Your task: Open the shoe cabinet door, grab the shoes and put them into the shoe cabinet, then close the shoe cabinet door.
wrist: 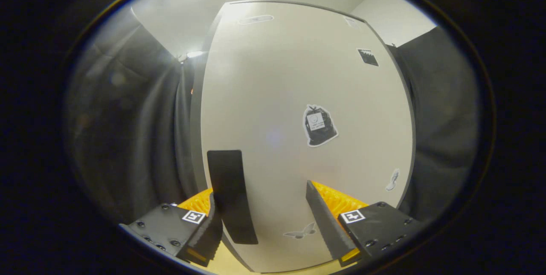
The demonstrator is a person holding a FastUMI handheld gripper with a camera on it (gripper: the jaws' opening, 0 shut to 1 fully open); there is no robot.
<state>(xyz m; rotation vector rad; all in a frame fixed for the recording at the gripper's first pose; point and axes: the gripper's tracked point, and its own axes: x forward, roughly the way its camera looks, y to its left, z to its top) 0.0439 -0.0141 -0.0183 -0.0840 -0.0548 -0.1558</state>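
Item: black-and-orange two-finger claw (264, 206), fingers standing apart, gripping nothing. Flat white shoe cabinet door (298, 96) is facing it, just ahead of the fingers. Long black rectangular door handle (231, 194) is lying beside the left finger (211, 224). Black bag-shaped sticker (319, 125) is showing beyond the fingers.

Pale shoe cabinet door (298, 108) stood upright and close ahead, stickers dotted across its face, a black vertical handle (231, 196) sat low on its left side, just beside the left finger.
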